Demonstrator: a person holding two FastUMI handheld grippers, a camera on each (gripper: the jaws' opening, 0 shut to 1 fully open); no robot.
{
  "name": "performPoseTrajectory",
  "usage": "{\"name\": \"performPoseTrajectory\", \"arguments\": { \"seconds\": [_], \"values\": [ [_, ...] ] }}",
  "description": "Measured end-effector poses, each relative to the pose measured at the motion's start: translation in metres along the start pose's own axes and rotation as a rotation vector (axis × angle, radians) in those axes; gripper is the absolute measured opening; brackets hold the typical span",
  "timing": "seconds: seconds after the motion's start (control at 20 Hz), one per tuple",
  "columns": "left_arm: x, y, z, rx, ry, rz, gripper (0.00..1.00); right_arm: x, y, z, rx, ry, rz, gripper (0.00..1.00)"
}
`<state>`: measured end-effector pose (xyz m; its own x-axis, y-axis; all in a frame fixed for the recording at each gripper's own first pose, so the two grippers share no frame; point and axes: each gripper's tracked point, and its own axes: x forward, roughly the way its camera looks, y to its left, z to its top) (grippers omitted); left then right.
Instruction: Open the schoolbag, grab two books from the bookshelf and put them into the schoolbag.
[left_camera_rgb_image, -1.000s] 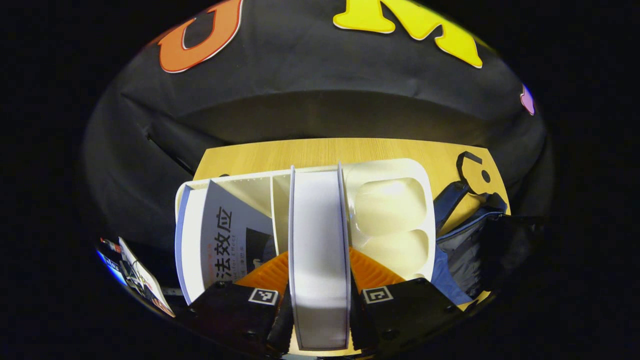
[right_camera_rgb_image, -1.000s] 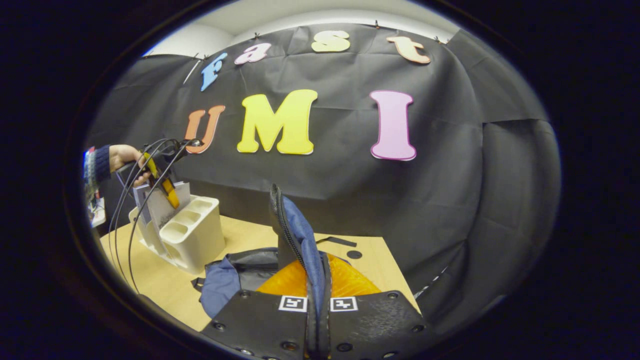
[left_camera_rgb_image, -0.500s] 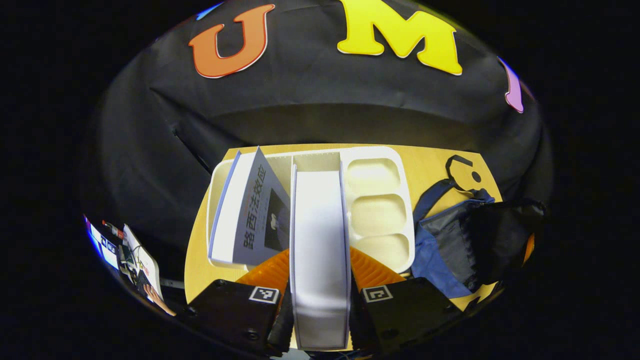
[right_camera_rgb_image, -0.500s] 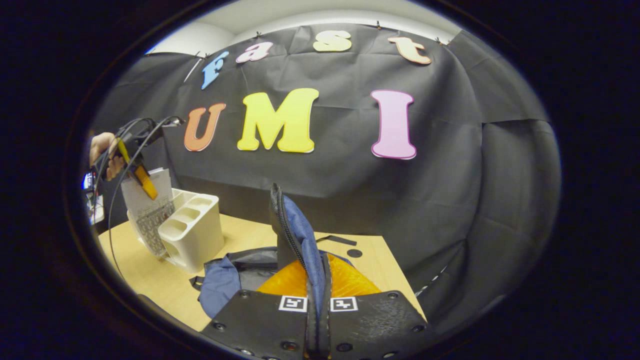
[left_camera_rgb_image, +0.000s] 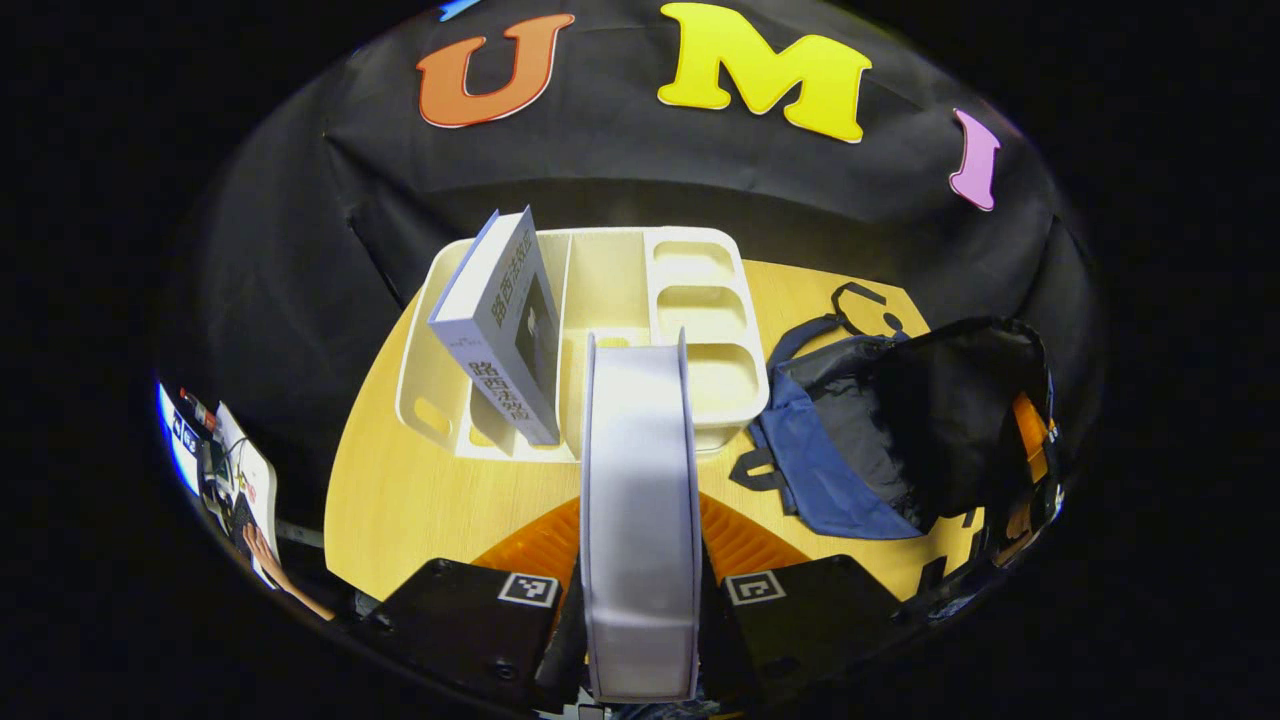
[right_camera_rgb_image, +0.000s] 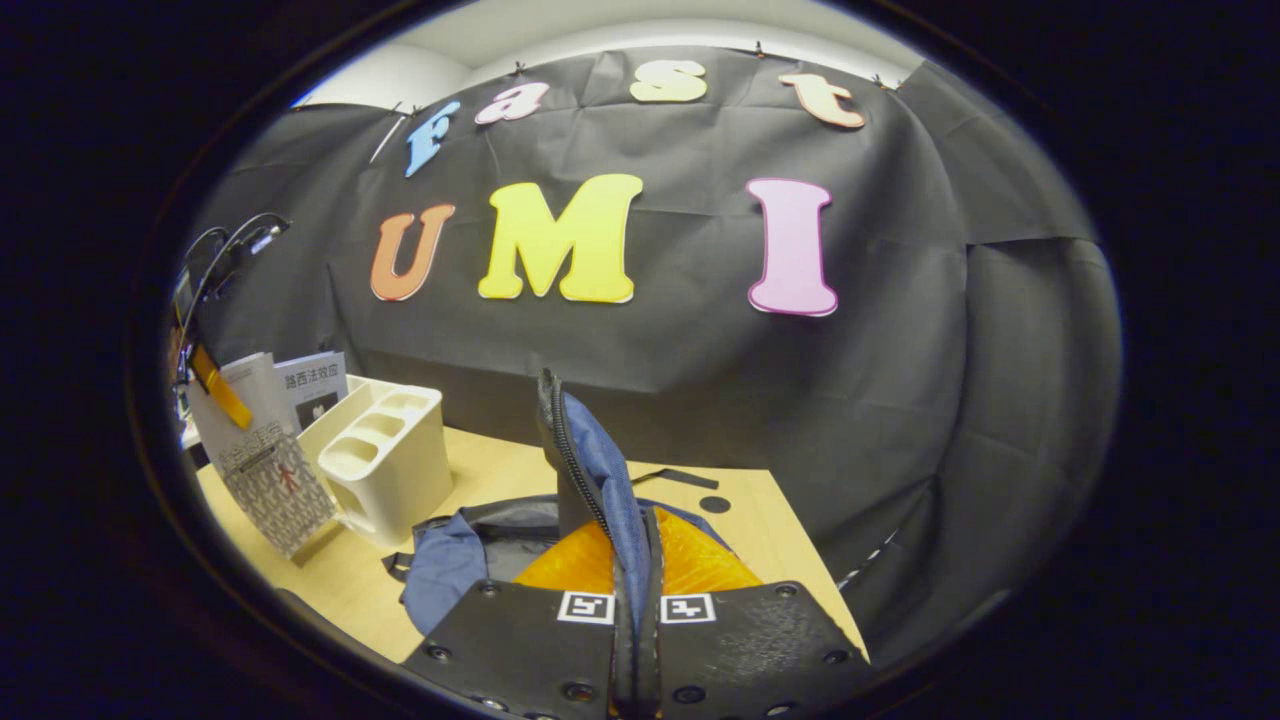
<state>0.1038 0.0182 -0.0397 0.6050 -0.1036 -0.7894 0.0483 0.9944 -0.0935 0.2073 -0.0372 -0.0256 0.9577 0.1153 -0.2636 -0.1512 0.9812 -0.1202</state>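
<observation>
White book (left_camera_rgb_image: 640, 520) is clamped between the left gripper (left_camera_rgb_image: 640, 600) fingers, lifted clear of the bookshelf (left_camera_rgb_image: 600, 300). Right gripper (right_camera_rgb_image: 635, 610) fingers pinch the schoolbag (left_camera_rgb_image: 860, 440) flap (right_camera_rgb_image: 590, 470), holding it open on the counter (left_camera_rgb_image: 420, 500). Second book (left_camera_rgb_image: 505, 320) remains shelved; neither is packed yet.

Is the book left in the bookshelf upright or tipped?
Tipped. The book leans at a slant in the bookshelf, its top corner jutting above the rim.

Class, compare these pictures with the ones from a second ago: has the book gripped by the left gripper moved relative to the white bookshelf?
Yes. In the right gripper view the book has come up out of the white bookshelf and now hangs beside it, over the table.
</observation>
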Motion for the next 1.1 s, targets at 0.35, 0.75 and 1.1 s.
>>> {"name": "performPoseTrajectory", "arguments": {
  "seconds": [0.35,0.75,1.1],
  "values": [
    [-0.005,-0.052,-0.002,-0.092,-0.024,-0.193,0.46,0.002,0.006,-0.002,0.032,0.031,0.04,0.0],
    [0.032,-0.153,0.018,-0.215,0.0,-0.453,0.46,0.004,-0.002,0.006,0.057,0.05,0.029,0.02],
    [0.075,-0.214,0.052,-0.487,-0.023,-0.618,0.46,0.016,-0.013,0.015,0.108,0.07,0.026,0.02]
  ]
}}
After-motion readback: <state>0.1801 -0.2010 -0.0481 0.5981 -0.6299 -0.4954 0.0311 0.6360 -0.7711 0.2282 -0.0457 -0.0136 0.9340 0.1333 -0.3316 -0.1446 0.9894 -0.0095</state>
